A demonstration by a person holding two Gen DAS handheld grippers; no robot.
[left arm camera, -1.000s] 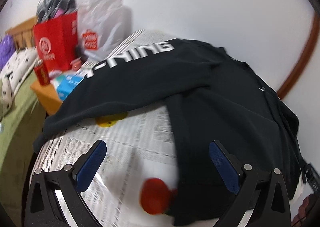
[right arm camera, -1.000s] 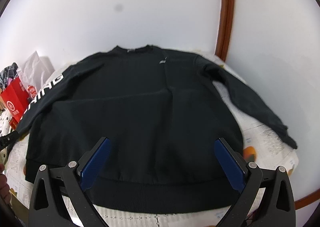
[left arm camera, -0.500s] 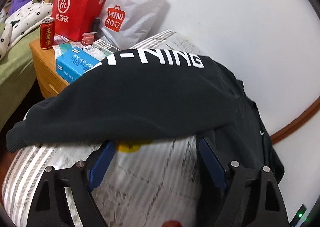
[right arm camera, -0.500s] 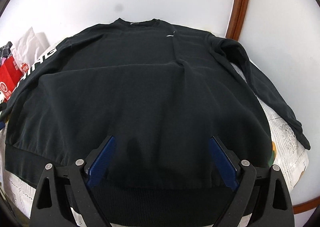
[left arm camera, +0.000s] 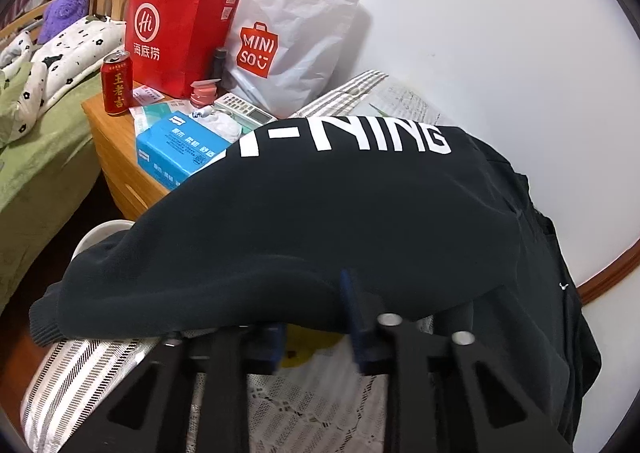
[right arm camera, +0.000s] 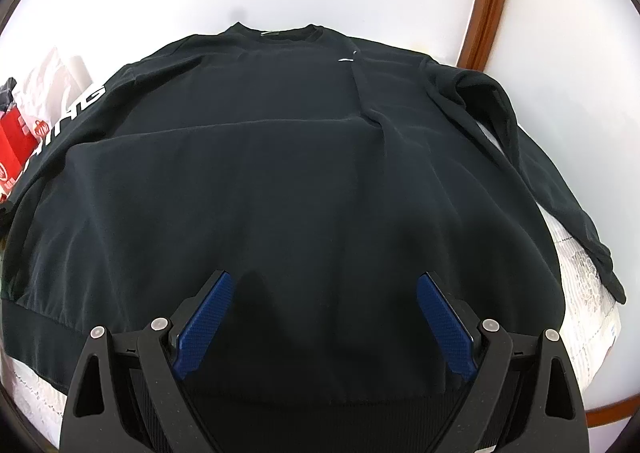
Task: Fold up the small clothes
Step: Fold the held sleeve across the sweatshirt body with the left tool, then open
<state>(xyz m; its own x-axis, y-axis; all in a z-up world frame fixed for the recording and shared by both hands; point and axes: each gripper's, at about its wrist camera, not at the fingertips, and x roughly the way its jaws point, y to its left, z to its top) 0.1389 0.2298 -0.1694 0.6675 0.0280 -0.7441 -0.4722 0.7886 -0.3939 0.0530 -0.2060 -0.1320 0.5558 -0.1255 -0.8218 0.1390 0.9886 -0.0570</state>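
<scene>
A black sweatshirt (right arm camera: pixel 304 181) lies spread flat on the table, collar toward the wall. Its left sleeve (left arm camera: pixel 304 209), printed with white "LI-NING" letters, hangs over the table's left side. My left gripper (left arm camera: pixel 316 317) has closed on the near edge of that sleeve; one blue pad shows, the other is under the cloth. My right gripper (right arm camera: pixel 326 317) is open and empty, low over the sweatshirt's body just above the hem (right arm camera: pixel 280 385). The right sleeve (right arm camera: pixel 552 181) lies along the table's right edge.
A wooden bedside cabinet (left arm camera: pixel 112 149) stands left of the table with a red paper bag (left arm camera: pixel 180 25), a white Miniso bag (left arm camera: pixel 296 37), a red can (left arm camera: pixel 117 83) and a blue tissue pack (left arm camera: pixel 176 149). A bed (left arm camera: pixel 40 141) lies further left. A patterned cloth (left arm camera: pixel 312 413) covers the table.
My left gripper moved in to the sleeve's edge and its jaws closed on it. My right gripper dropped lower and further in over the sweatshirt's body, still open.
</scene>
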